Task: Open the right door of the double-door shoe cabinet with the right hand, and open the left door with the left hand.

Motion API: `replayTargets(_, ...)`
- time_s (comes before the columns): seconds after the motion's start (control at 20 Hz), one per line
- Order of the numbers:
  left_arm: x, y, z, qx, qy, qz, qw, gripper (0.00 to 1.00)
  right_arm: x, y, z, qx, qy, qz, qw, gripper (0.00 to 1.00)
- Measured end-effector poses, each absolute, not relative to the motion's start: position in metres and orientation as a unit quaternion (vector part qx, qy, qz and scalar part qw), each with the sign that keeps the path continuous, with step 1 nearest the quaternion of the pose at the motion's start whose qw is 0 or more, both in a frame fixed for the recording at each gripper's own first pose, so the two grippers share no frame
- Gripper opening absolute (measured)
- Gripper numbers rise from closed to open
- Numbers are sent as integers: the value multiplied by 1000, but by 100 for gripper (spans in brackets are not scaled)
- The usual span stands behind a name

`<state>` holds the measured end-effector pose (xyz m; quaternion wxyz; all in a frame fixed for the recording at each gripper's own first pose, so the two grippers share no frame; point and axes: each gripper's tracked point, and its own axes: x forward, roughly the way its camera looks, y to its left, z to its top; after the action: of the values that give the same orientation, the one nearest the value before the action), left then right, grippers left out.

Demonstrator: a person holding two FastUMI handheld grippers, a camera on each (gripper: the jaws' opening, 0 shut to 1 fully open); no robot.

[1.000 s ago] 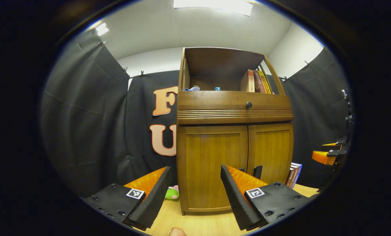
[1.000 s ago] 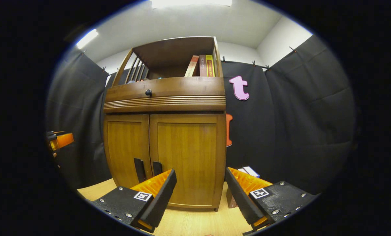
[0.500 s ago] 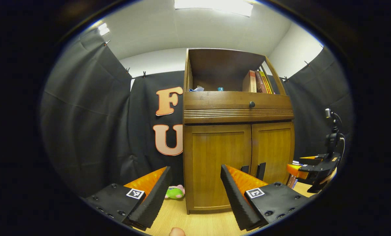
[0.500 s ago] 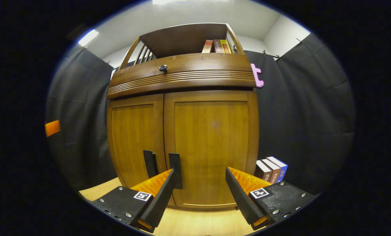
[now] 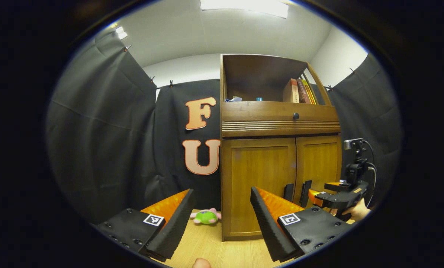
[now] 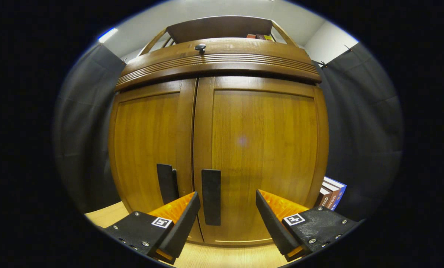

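**Kid:** Wooden doors, both shut! Where are they?

**Me:** On the shoe cabinet (image 6: 222,123), which stands on the counter (image 5: 207,249). Its right door (image 6: 263,149) and left door (image 6: 147,145) meet in the middle, each with a dark handle.

**Kid:** What changed?

**Me:** My right tool (image 6: 227,208) came much closer to the cabinet. The right handle (image 6: 211,197) now sits just in front of it, by one finger. My left tool (image 5: 220,210) drifted off toward the cabinet's left corner.

**Kid:** Are they holding anything?

**Me:** No. Both tools are spread apart, holding nothing. I think the right door gets grabbed first; the left handle (image 6: 167,183) must wait.
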<state>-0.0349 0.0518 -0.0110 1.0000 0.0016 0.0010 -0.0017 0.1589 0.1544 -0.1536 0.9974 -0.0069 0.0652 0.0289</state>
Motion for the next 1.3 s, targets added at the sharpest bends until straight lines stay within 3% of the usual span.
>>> replayTargets(0.2, -34, 59, -16, 3, 6, 4, 1000, 96, 179, 167, -172, -8, 88, 31, 996, 90)
replayTargets(0.25, -33, 61, -17, 3, 7, 6, 1000, 97, 182, 168, -176, -10, 90, 30, 995, 85)
replayTargets(0.3, -32, 62, -17, 5, 9, 9, 1000, 95, 187, 170, -178, -12, 90, 28, 995, 94)
replayTargets(0.35, -32, 63, -17, 7, 9, 9, 1000, 95, 191, 170, -180, -10, 91, 25, 995, 89)
replayTargets(0.4, -32, 66, -17, 7, 9, 11, 1000, 97, 193, 171, -185, -6, 98, 25, 995, 75)
replayTargets(0.45, -33, 67, -17, 8, 9, 12, 1000, 96, 195, 176, -188, 7, 105, 32, 994, 79)
replayTargets(0.5, -33, 67, -16, 8, 8, 13, 1000, 96, 196, 179, -192, 19, 114, 36, 993, 65)
replayTargets(0.55, -34, 68, -16, 8, 6, 14, 1000, 96, 197, 180, -195, 29, 120, 35, 992, 58)
replayTargets(0.75, -38, 71, -13, 9, 0, 17, 1000, 96, 201, 179, -196, 34, 123, 29, 991, 37)
replayTargets(0.9, -37, 72, -18, 4, 4, 18, 1000, 95, 197, 180, -196, 29, 123, 32, 991, 34)
replayTargets(0.95, -37, 73, -19, 1, 6, 18, 1000, 97, 195, 179, -195, 29, 123, 34, 991, 43)
replayTargets(1.0, -37, 74, -21, -2, 9, 18, 1000, 96, 189, 178, -195, 29, 122, 37, 991, 32)
replayTargets(1.3, -40, 77, -23, -6, 11, 23, 1000, 96, 143, 166, -188, 28, 115, 61, 991, 31)
